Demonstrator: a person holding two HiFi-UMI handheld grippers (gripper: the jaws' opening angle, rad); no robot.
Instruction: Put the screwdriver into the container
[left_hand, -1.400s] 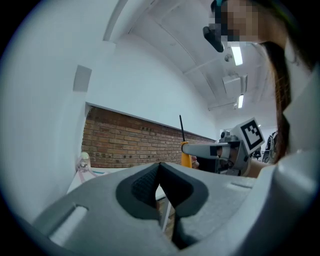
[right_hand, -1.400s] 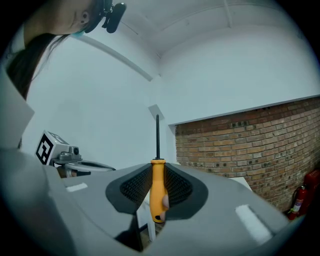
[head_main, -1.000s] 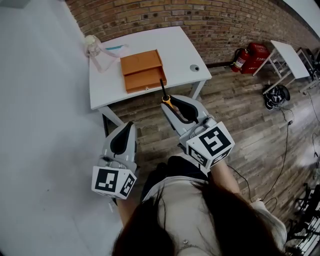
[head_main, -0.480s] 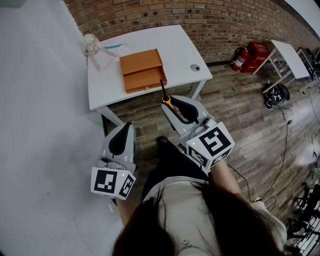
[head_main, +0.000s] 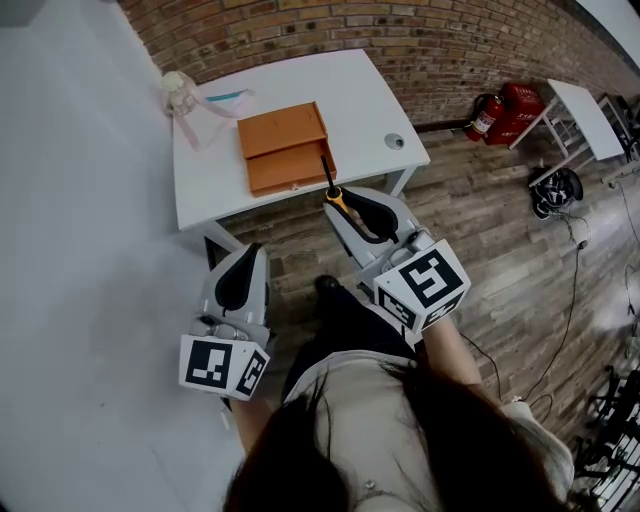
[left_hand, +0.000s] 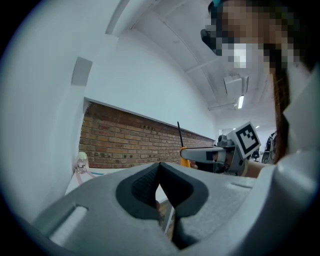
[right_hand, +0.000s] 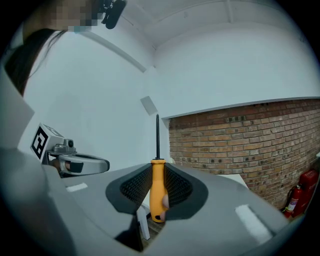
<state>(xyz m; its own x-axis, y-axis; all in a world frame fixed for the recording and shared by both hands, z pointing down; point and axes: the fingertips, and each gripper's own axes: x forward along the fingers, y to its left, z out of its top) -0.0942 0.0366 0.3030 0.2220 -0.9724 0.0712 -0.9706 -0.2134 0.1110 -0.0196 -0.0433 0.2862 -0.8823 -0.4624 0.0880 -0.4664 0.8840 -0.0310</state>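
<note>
My right gripper (head_main: 340, 203) is shut on the screwdriver (right_hand: 157, 184), which has an orange handle and a thin dark shaft standing up from the jaws. In the head view the screwdriver (head_main: 329, 181) hangs over the near edge of the white table (head_main: 372, 105). Just beyond its tip on that table lies the orange wooden container (head_main: 283, 146), a shallow two-part box. My left gripper (head_main: 247, 254) is lower and to the left, over the floor in front of the table. Its jaws meet with nothing between them. The left gripper view shows the right gripper (left_hand: 200, 153) holding the screwdriver upright.
A small bottle with pink straps (head_main: 180, 92) stands at the table's far left corner. A small round object (head_main: 395, 141) lies near the table's right edge. A brick wall runs behind. Red fire extinguishers (head_main: 502, 110) and a second white table (head_main: 585, 112) stand to the right on the wooden floor.
The table and container have shifted slightly nearer in the head view. Both grippers keep their pose, the right still shut on the screwdriver.
</note>
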